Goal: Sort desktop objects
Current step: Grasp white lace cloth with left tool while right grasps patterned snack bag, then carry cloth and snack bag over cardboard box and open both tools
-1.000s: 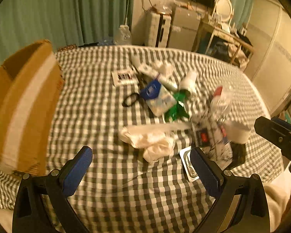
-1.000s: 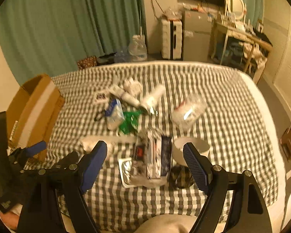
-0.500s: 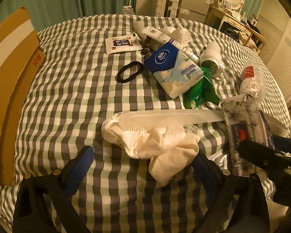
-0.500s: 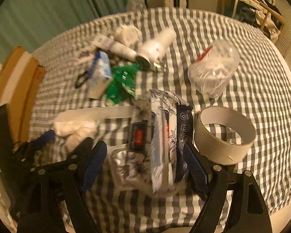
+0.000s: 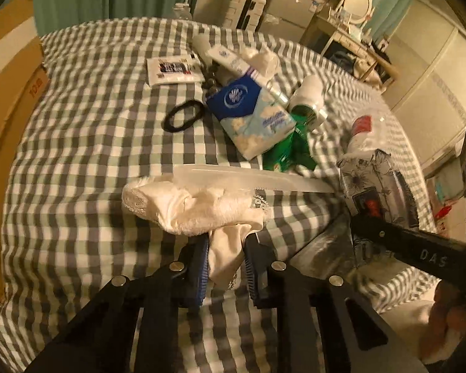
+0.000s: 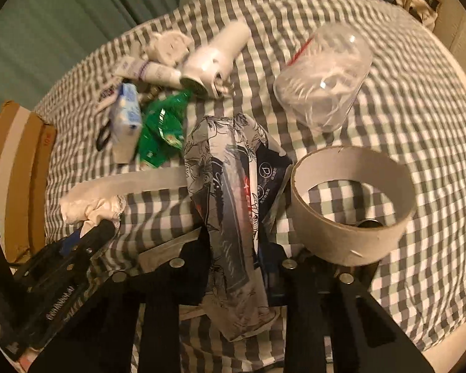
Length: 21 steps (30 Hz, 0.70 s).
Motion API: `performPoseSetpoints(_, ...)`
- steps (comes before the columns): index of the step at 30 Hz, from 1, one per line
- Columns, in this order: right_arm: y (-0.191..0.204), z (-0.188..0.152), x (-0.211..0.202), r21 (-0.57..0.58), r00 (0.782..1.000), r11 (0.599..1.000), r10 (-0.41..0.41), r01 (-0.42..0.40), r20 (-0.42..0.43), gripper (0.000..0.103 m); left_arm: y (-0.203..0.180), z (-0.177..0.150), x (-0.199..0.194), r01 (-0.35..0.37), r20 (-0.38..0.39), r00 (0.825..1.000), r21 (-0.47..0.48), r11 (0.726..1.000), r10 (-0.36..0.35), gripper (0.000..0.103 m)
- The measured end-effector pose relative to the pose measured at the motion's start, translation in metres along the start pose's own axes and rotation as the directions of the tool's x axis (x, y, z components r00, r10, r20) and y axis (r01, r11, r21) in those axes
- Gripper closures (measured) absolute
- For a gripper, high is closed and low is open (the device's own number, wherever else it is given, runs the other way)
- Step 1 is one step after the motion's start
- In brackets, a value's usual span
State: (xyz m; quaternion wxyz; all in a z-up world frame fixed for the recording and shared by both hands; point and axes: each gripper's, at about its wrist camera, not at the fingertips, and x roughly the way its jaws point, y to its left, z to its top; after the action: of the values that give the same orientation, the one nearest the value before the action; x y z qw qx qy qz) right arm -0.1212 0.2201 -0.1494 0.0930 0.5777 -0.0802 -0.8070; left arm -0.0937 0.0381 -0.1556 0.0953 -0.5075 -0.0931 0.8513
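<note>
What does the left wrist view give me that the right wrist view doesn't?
Only the left wrist view shows the left claw shut on the white cloth, plus the whole black hair tie.

Only the right wrist view shows the tape roll, the whole clear plastic container, and the right claw closed on the floral packet.

Both show the blue tissue pack, green wrapper and cardboard box.

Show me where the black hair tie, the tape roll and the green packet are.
black hair tie (image 5: 183, 115), left wrist view, on its band.
tape roll (image 6: 341, 239), right wrist view, outer wall.
green packet (image 6: 161, 124), right wrist view, its middle.
</note>
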Motion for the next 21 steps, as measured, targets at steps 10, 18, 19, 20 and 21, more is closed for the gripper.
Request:
performPoseSetpoints(10,0.009,-0.021,-0.052,-0.052,0.997,0.998,-0.031,0.034,0.065,0.082,0.011,-0.004,-0.054,0.004,0.067,0.998,-0.023,1.0,-0.003,0.083)
performPoseSetpoints(18,0.046,-0.032,-0.087,-0.099,0.994,0.995,0.028,-0.018,0.109,0.082,0.034,0.009,-0.108,0.012,0.143,0.99,-0.068,0.998,-0.002,0.083)
performPoseSetpoints(19,0.055,-0.032,-0.095,-0.112,0.992,0.993,0.046,-0.033,0.119,0.082,0.037,0.011,-0.117,0.01,0.155,0.988,-0.07,0.998,0.001,0.083)
performPoseSetpoints(20,0.065,-0.032,-0.102,-0.131,0.99,0.991,0.058,-0.041,0.128,0.082,0.038,0.015,-0.125,0.003,0.166,0.986,-0.071,0.997,0.009,0.083)
performPoseSetpoints(21,0.076,-0.029,-0.106,-0.15,0.988,0.988,0.065,-0.044,0.137,0.082,0.041,0.018,-0.137,-0.008,0.182,0.983,-0.069,0.998,0.02,0.083)
